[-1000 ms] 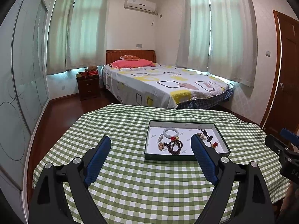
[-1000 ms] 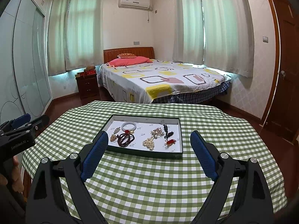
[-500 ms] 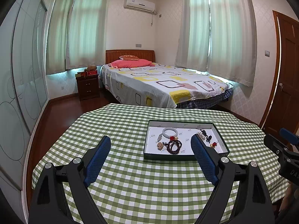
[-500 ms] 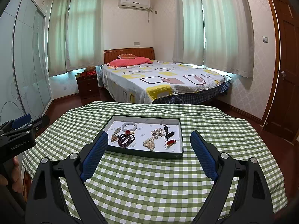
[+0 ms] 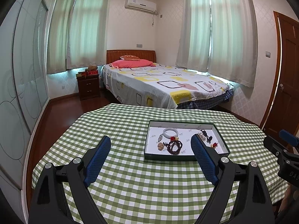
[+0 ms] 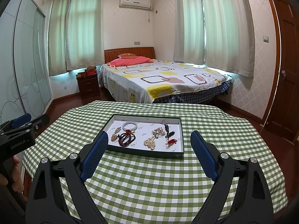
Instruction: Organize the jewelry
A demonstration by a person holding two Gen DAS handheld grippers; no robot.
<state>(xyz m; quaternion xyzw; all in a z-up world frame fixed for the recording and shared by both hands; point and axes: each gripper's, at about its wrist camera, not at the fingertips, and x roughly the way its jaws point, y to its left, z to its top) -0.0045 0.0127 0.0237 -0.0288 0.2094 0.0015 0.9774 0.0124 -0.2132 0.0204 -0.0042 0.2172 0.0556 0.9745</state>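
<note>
Jewelry lies loose in a shallow dark-rimmed tray [image 6: 147, 152] with a white floor, on the bench's green-checked cloth [image 6: 149, 183]: a smooth pale bangle [image 6: 129, 125], dark bead strands [image 6: 125, 139], a knobbly pearl cluster [image 6: 150, 142] and small red charms [image 6: 171, 141]. The bangle looks hard, slick and breakable, best pinched across its rim, while the strands are probably light and floppy, best lifted at a bunched loop. Left hand-held gripper [image 5: 150, 145] and right hand-held gripper [image 6: 149, 141] both hover short of the tray, jaws spread wide with nothing between them.

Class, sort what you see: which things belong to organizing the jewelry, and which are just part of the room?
Belong to the job:
tray
white bangle
dark bead bracelet
pearl cluster
red charm
left gripper
right gripper

Just lying about:
bed
nightstand
pink pillow
</note>
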